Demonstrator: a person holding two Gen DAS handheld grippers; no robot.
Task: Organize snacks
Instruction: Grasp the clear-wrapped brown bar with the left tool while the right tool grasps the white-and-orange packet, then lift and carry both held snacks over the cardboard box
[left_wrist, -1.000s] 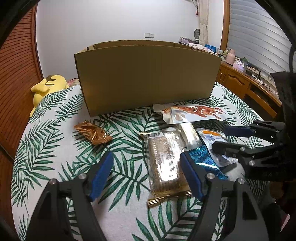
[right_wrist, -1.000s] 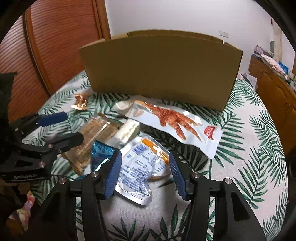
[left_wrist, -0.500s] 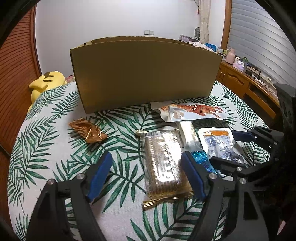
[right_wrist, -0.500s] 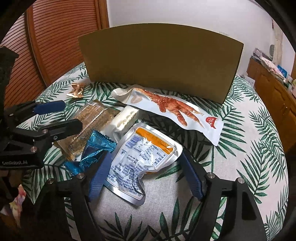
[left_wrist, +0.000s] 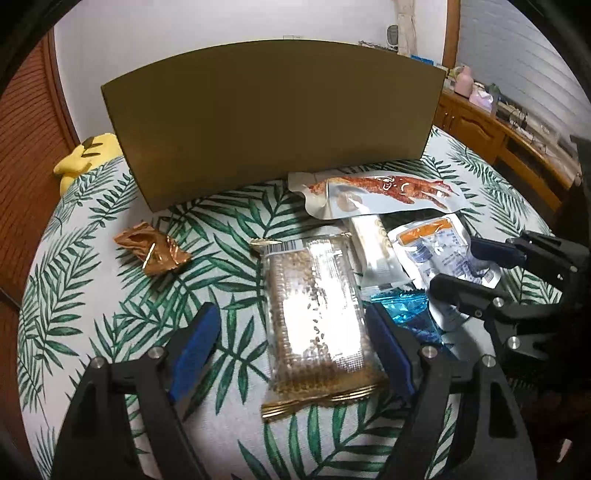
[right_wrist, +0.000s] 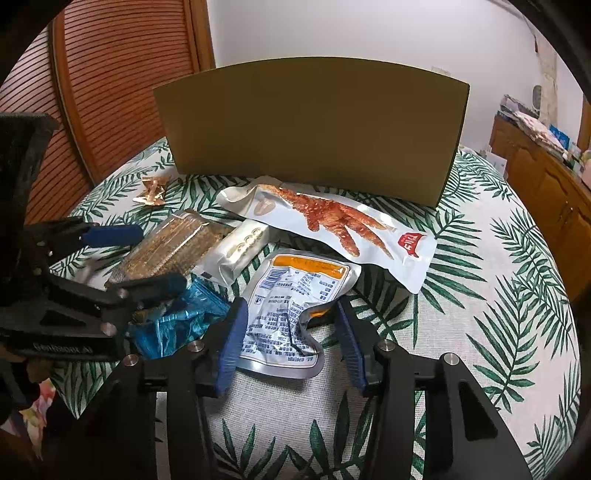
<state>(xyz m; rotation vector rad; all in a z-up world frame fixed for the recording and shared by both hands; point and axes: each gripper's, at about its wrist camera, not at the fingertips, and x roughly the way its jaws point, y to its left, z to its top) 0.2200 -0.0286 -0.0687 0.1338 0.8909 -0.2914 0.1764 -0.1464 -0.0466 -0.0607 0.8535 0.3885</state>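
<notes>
A home room: leaf-print tablecloth (left_wrist: 92, 266), yellow plush toy (left_wrist: 86, 155), wooden sideboard (left_wrist: 491, 136) with clutter, louvred wooden door (right_wrist: 122, 74).

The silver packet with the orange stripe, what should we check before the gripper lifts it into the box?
1. The silver packet sits between the right gripper's jaws: ok.
2. Firm hold: not ok yet; the jaws are closing and the packet is crumpling, but the pads are not clearly pressing.
3. Nothing lies on the packet: ok; the chicken-foot bag lies just behind it.
4. Left gripper out of the way: ok; its jaws are opening around the clear cracker pack, off to the side.
5. Cardboard box open on top: cannot tell; only its front wall shows.
</notes>
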